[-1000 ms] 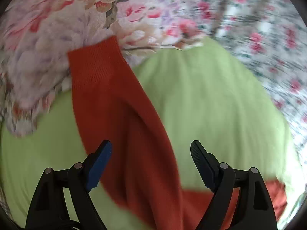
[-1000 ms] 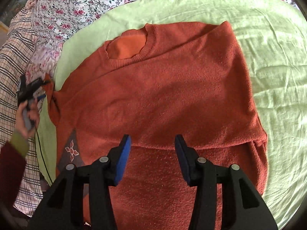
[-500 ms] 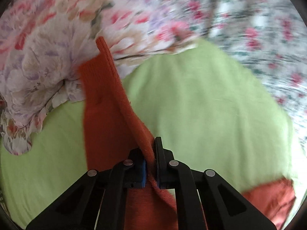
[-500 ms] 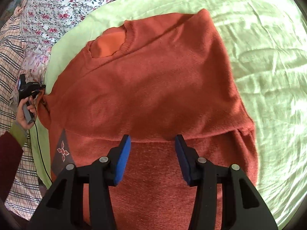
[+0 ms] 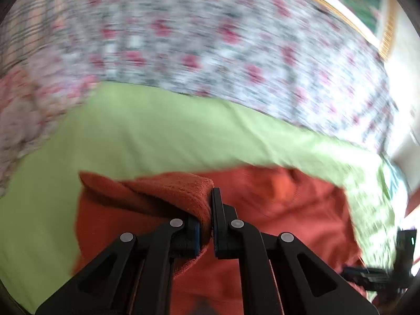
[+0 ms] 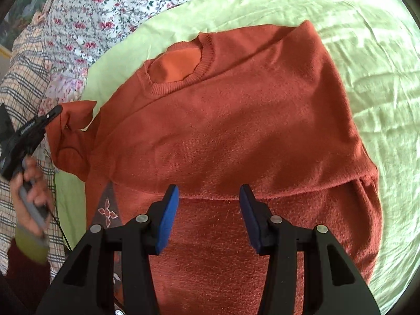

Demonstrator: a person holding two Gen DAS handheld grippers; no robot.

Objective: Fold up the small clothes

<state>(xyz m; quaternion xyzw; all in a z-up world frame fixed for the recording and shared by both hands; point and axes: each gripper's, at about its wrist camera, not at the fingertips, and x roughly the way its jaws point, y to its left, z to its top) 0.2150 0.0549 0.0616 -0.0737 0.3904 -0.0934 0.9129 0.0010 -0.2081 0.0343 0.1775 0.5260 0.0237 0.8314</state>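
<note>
Left wrist view shows the left hand-held gripper [image 5: 207, 225] clenched on the sleeve [image 5: 168, 191] of the orange sweater [image 6: 236, 120] lying on the green sheet [image 6: 372, 52] — while the right hand-held gripper [image 6: 208, 218] hovers released above it — so a thin pinch might slip mid-fold.

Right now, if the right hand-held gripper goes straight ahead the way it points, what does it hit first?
The right hand-held gripper, open, would likely meet the orange sweater first, near its folded-over edge just ahead. Depth is hard to judge.
</note>
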